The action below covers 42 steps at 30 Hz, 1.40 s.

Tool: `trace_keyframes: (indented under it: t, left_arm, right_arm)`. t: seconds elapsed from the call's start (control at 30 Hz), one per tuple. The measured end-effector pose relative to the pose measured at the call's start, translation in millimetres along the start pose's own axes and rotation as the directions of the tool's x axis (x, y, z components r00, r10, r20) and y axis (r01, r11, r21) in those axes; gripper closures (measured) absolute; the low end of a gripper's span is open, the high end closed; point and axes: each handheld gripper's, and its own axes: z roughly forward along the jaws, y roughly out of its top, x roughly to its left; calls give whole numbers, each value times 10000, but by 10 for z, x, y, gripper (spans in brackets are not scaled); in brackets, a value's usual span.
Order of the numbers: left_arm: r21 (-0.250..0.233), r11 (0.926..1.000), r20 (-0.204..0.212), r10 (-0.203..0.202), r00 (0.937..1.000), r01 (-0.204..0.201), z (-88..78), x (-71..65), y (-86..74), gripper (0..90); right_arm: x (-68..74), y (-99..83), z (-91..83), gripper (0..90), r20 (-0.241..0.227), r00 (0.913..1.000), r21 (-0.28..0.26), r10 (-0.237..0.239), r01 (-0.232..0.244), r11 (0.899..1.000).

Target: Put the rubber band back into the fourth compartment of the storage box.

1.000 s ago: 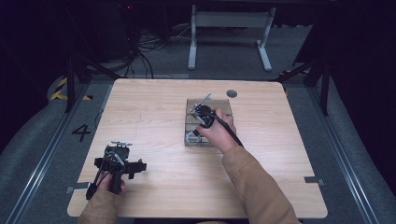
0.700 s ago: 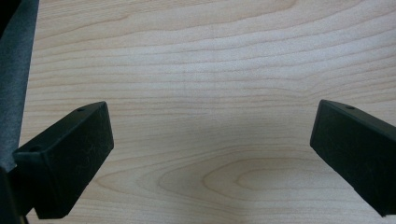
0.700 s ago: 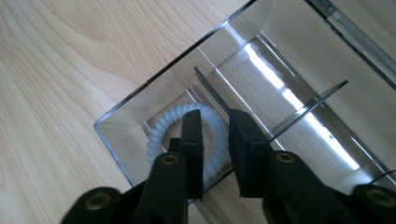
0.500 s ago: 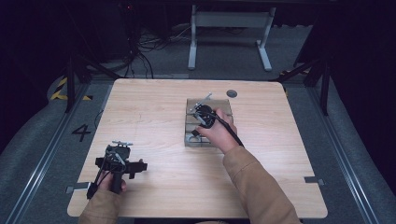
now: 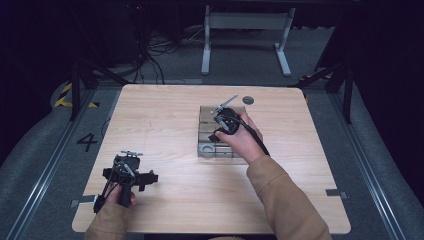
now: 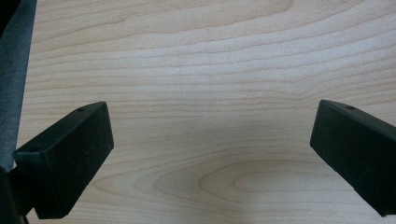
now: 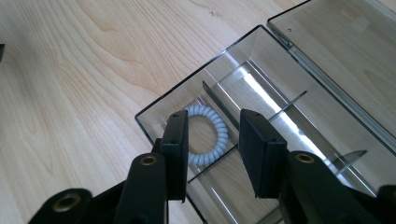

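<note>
A clear plastic organiser box with dividers lies in the middle of the wooden table. A white coiled hair tie rests in its near corner compartment, and it appears as a pale ring in the high view. My right gripper hovers over that compartment, its jaws partly apart, one on each side of the ring's left portion; whether they touch it is unclear. From above, the right gripper sits over the box. My left gripper rests near the table's front left, and the left gripper is wide open over bare wood.
The box's clear lid lies open beyond the compartments. A small dark disc sits on the table behind the box. The table's left edge runs close to my left gripper. Metal frame legs stand on the floor behind.
My right hand has shifted slightly over the box, toward the near compartment. The left gripper has stayed where it was.
</note>
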Motion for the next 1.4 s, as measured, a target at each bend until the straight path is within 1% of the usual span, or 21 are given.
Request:
trace_keyframes:
  t: [0.03, 0.17, 0.33, 0.57, 0.67, 0.7, 0.87, 0.93, 1.0, 1.07, 1.13, 1.23, 1.3, 1.37, 1.4]
  left_arm:
    - [11, 10000, -7, 5, 10000, -5, -2, 2, 2, 0]
    - [-31, 10000, -18, -7, 10000, 7, 0, -9, 0, 0]
    - [14, 10000, -34, -21, 10000, 21, 3, -2, 1, 0]
    - [12, 10000, -72, -2, 10000, 2, 0, -9, 6, 0]
    - [28, 10000, -28, -24, 10000, 24, -2, -5, 6, 0]
    - [21, 10000, -31, -28, 10000, 28, -1, -4, 6, 0]
    - [17, 10000, -84, -25, 10000, 25, -1, -8, 6, 0]
    - [15, 10000, -80, -28, 10000, 29, 0, -9, 6, 0]
    - [7, 10000, -83, -21, 10000, 21, 2, -12, 7, 0]
    - [24, 10000, -81, -17, 10000, 17, 1, -18, 6, 0]
    - [8, 10000, -91, -14, 10000, 14, -1, -20, 4, 0]
    - [1, 10000, -95, -22, 10000, 22, -2, -20, 4, 0]
    - [14, 10000, -91, -29, 10000, 29, 1, -20, 5, 0]
    - [44, 10000, -104, 52, 9999, -51, 4, -27, 4, 0]
    - [44, 10000, -104, 52, 9999, -51, 4, -27, 4, 0]
  right_arm:
    - [9, -20, -62, 631, -29, 10000, -114, 7, -8, 9999]
    - [18, -77, -181, 615, 33, 10000, -308, -83, 84, 9995]
    - [5, -184, -337, 599, 71, 10000, -565, -52, 56, 9984]
    - [-28, -370, -539, 576, 253, 9996, -806, 89, -69, 9967]
    - [-35, -421, -587, 569, 336, 9993, -856, 133, -104, 9963]
    - [-42, -473, -639, 561, 382, 9991, -893, 171, -136, 9959]
    - [-59, -617, -765, 542, 535, 9982, -1137, 287, -224, 9933]
    - [-62, -640, -782, 537, 549, 9980, -1146, 297, -232, 9931]
    - [-72, -744, -850, 523, 646, 9971, -1314, 403, -315, 9908]
    - [-83, -806, -877, 513, 664, 9964, -1438, 526, -427, 9887]
    - [-98, -859, -898, 502, 702, 9956, -1464, 616, -508, 9879]
    - [-115, -964, -921, 485, 953, 9930, -1460, 703, -559, 9877]
    - [-125, -1044, -942, 483, 992, 9921, -1475, 762, -611, 9872]
    - [-140, -1131, -968, 480, 1071, 9904, -1533, 872, -702, 9857]
    - [-140, -1131, -968, 480, 1071, 9904, -1533, 872, -702, 9857]
